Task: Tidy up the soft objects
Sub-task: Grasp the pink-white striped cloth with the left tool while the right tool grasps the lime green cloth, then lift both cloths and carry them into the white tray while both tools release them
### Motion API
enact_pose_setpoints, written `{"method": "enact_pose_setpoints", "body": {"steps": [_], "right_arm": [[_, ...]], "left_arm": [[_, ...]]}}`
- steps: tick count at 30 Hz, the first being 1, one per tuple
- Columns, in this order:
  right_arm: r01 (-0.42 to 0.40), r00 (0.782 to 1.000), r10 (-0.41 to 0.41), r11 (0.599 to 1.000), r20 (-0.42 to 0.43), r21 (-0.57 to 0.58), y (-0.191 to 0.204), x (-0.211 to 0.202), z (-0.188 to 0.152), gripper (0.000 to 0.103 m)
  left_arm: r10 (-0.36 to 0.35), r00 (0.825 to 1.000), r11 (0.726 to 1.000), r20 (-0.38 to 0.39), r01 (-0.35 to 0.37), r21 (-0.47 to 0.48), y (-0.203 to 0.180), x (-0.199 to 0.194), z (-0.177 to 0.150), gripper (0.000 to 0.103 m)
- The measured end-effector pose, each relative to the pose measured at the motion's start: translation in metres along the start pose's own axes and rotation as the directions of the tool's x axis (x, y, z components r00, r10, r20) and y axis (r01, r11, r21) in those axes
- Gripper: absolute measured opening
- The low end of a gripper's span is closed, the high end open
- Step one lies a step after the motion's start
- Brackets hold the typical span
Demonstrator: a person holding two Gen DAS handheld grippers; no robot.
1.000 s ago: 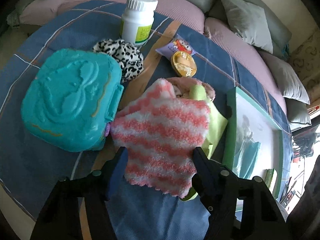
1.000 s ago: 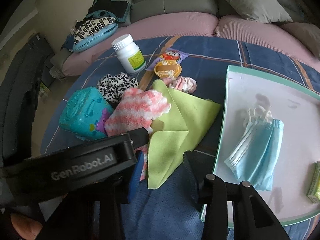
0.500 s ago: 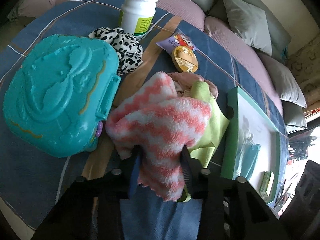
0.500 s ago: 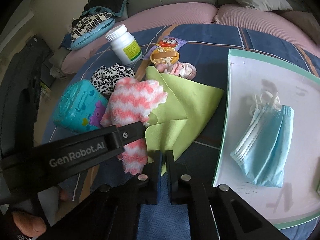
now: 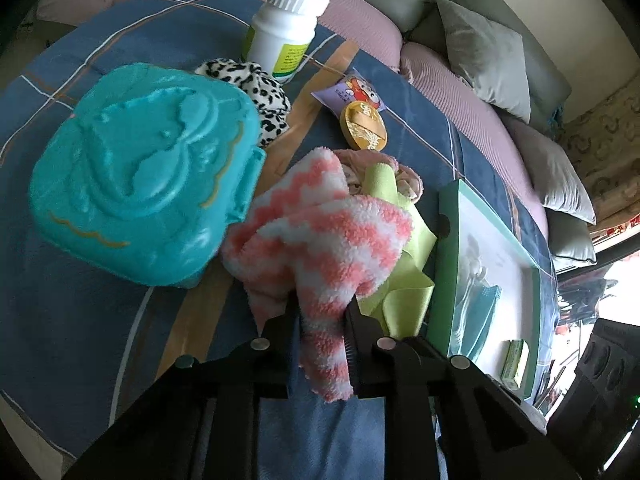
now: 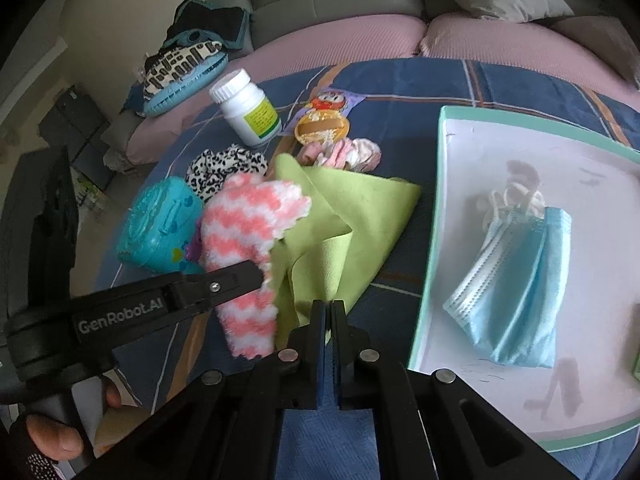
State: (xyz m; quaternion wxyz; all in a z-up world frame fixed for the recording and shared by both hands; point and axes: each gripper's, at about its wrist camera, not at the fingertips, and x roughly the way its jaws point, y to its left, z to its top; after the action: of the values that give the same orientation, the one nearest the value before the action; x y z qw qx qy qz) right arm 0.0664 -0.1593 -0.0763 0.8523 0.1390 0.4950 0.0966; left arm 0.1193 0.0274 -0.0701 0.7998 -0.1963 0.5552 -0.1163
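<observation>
My left gripper point(image 5: 322, 312) is shut on a fluffy pink-and-white zigzag cloth point(image 5: 320, 232) and lifts it; the cloth also shows in the right wrist view point(image 6: 244, 236), held by the left gripper point(image 6: 262, 276). My right gripper point(image 6: 329, 310) is shut on the near edge of a lime-green cloth point(image 6: 348, 216), which also shows under the pink cloth point(image 5: 404, 284). A pink scrunchie point(image 6: 344, 152) and a leopard-print scrunchie point(image 6: 224, 164) lie beyond. A blue face mask point(image 6: 516, 284) lies in the green-rimmed white tray point(image 6: 432, 240).
A teal plastic case point(image 5: 140, 196) sits left of the cloths. A white pill bottle point(image 5: 284, 28) and an orange snack packet point(image 5: 362, 120) stand farther back. The tray point(image 5: 444, 280) is on the right. Sofa cushions point(image 5: 484, 56) lie behind the blue quilt.
Both grippers closed: the left on the pink-and-white cloth, the right on the green cloth's edge. The pink cloth has bunched up and risen off the quilt.
</observation>
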Motion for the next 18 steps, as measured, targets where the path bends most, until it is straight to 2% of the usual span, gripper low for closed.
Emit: {"method": "enact_pose_setpoints", "body": {"steps": [10,14,18], "right_arm": [[0.021,0.999,-0.022,0.999,0.026,0.034,-0.009,-0.011,-0.002,0.002],[0.002,0.998,-0.005,0.999,0.055,0.043,-0.011,-0.020,-0.002,0.002],[-0.047,0.996,0.042,0.997,0.078,0.065,-0.012,-0.029,-0.003,0.002]], "left_arm": [[0.011,1.000,1.000,0.017,-0.011,-0.013,0.005,-0.010,0.000,0.020],[0.013,0.999,1.000,0.032,-0.013,0.008,0.002,-0.017,0.000,0.019],[-0.019,0.999,1.000,0.046,0.018,0.015,0.000,-0.026,0.001,0.017]]}}
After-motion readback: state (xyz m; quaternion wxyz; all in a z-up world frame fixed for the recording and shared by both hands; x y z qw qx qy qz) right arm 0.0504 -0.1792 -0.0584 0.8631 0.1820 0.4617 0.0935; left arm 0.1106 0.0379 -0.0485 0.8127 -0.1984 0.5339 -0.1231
